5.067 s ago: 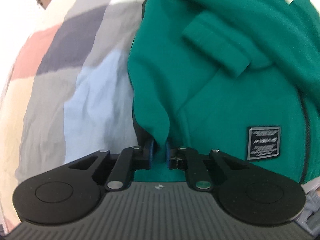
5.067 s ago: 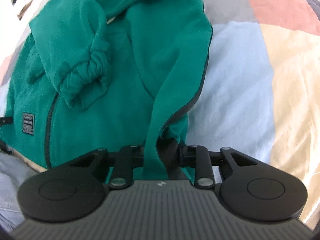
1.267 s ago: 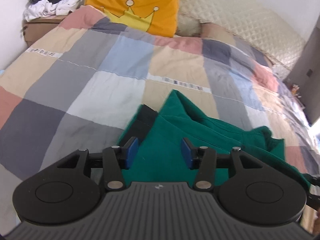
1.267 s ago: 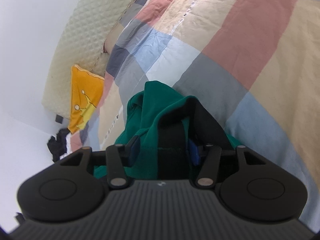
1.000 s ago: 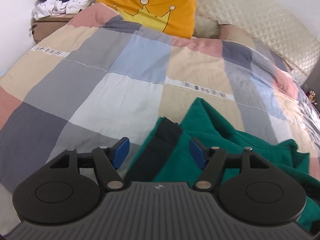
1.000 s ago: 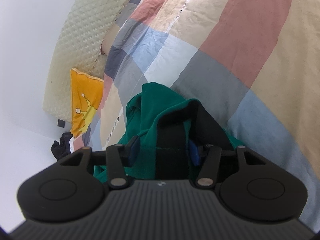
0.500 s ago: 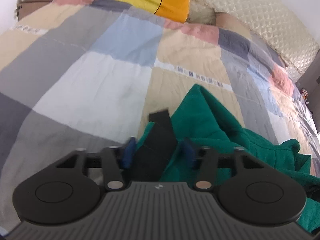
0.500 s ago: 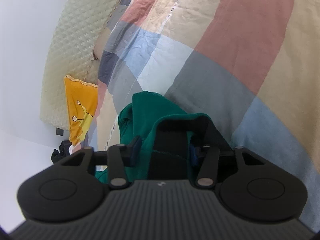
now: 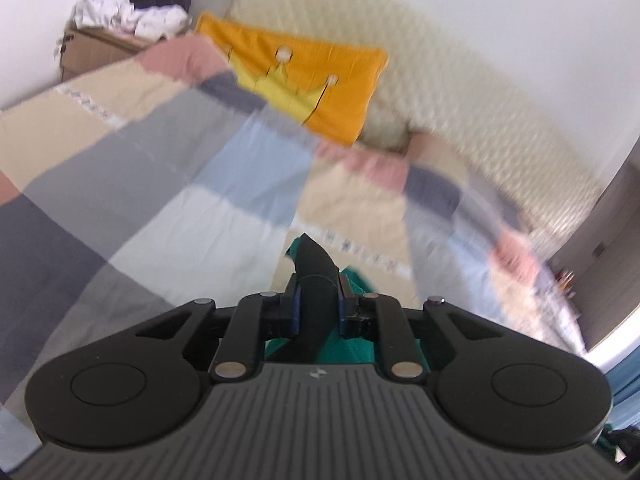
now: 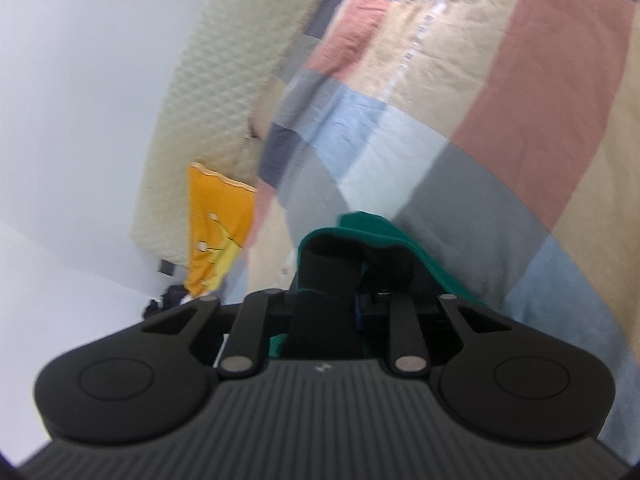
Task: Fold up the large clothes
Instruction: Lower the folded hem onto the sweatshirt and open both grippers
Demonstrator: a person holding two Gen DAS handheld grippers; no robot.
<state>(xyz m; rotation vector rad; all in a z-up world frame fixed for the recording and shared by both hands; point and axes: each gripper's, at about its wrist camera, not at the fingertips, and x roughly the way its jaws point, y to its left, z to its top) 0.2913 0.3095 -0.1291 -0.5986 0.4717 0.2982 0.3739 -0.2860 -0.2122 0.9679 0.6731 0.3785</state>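
- We see the green garment [image 9: 352, 350] as a thick teal fleece with a black band [image 9: 316, 280] along its edge; the part in sight is bunched close against each gripper, above a patchwork bedspread [image 9: 168, 184].
- In the left wrist view, the left gripper [image 9: 318, 300] has just been closing, and its blue-padded jaws now pinch the black band, which sticks up past them in a curled tongue with teal cloth on either side.
- In the right wrist view, the right gripper [image 10: 326, 302] has also just been closing; its jaws clamp a folded wad of the same garment [image 10: 372, 228], black band in front and a teal rim arching over it.
- We find most of the garment hidden under the black gripper bodies, so we cannot tell its overall shape or how far it is folded.
- Both views are smeared by motion blur; the bedspread's printed stripe is unreadable.
- An orange cushion [image 9: 304, 76] with a yellow crown leans on a quilted cream headboard [image 9: 480, 92].
- A heap of dark and white clothes [image 9: 132, 8] sits on a brown box at the far left, too blurred to sort.
- The right gripper's left pad is covered by cloth.
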